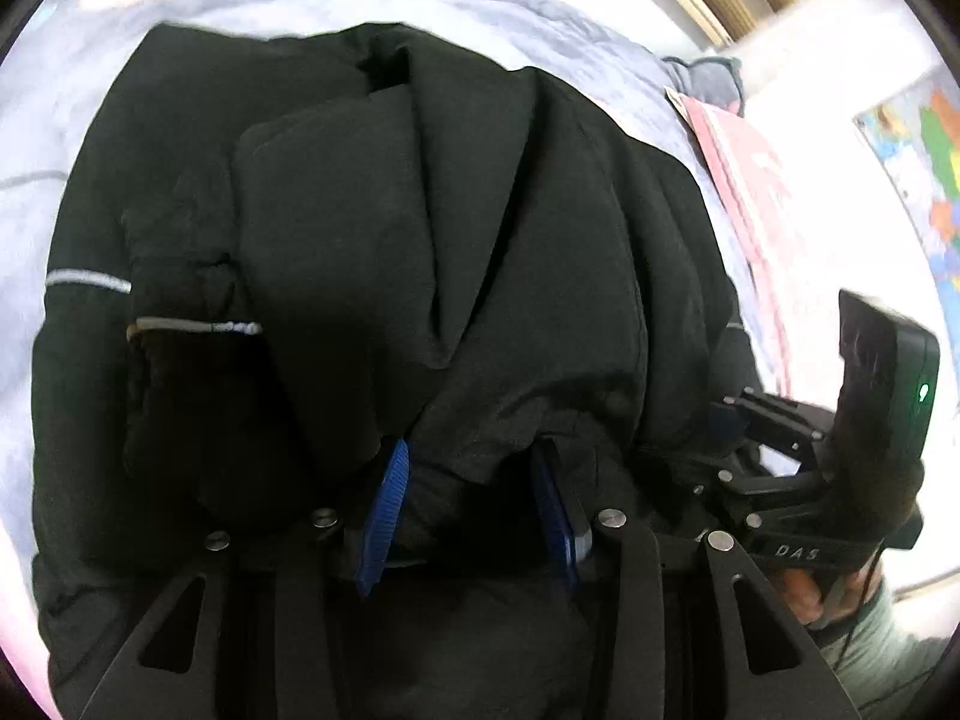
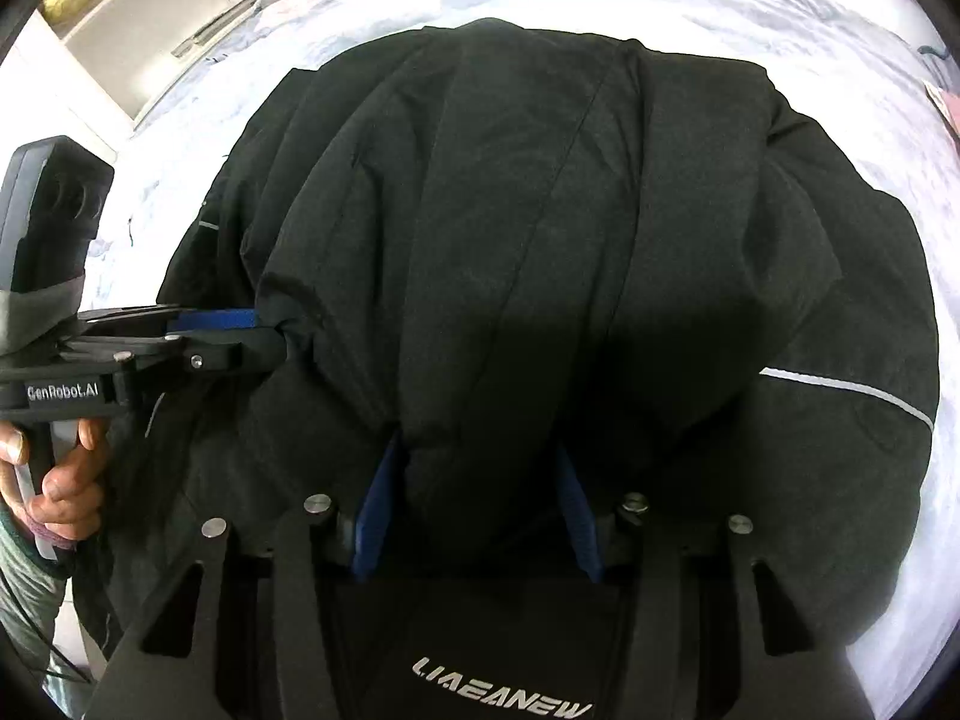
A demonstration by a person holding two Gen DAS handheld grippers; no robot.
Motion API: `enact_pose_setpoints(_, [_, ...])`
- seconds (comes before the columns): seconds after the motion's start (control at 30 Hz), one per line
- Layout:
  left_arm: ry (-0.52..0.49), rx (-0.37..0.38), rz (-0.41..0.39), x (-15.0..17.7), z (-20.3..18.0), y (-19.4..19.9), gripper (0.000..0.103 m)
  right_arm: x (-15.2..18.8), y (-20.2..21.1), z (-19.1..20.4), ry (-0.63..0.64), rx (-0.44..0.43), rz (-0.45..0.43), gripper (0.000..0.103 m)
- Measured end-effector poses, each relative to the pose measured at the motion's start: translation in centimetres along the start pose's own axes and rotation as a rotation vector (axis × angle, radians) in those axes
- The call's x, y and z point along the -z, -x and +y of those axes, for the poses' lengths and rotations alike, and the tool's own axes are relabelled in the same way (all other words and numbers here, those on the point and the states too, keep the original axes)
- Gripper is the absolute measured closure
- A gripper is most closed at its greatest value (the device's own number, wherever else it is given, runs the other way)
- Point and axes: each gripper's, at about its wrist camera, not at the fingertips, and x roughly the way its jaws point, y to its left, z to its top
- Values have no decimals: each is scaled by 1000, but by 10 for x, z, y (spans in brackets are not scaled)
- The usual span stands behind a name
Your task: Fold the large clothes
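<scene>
Now one black jacket [image 1: 390, 228] on bed [image 1: 36, 108]; two grippers, left gripper [image 1: 465, 498] and right gripper [image 2: 474, 504], jaws clamping its fabric.

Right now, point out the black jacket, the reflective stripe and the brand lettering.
black jacket [image 2: 540, 210]: right wrist view, on the middle of the folded-over panel.
reflective stripe [image 1: 87, 282]: left wrist view, on the grey band at the jacket's left edge.
brand lettering [image 2: 501, 699]: right wrist view, on the white letters.
</scene>
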Motion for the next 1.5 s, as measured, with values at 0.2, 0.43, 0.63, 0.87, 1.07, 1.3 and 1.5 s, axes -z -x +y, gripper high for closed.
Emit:
enact_pose_setpoints(0.2, [-122, -100, -82, 13, -31, 23, 59, 13, 15, -2, -4, -14, -52, 47])
enact_pose_setpoints(0.43, [-246, -202, -203, 53, -47, 82, 59, 46, 72, -21, -57, -48, -145, 45])
enact_pose_setpoints(0.63, [-238, -226, -339, 91, -34, 135, 59, 89, 128, -25, -61, 37, -251, 44])
enact_pose_setpoints(0.87, [-226, -313, -439, 158, -36, 182, 49, 151, 177, -14, -123, 65, -360, 34])
enact_pose_setpoints(1.07, [-159, -371, -372, 217, -22, 204, 45, 215, 199, -30, -236, 139, -302, 33])
enact_pose_setpoints(1.3, [87, -303, -209, 261, 43, 184, 46, 289, 187, -75, -391, 171, -176, 32])
enact_pose_setpoints(1.5, [162, -336, -170, 280, 60, 166, 46, 331, 168, -95, -445, 179, -109, 32])
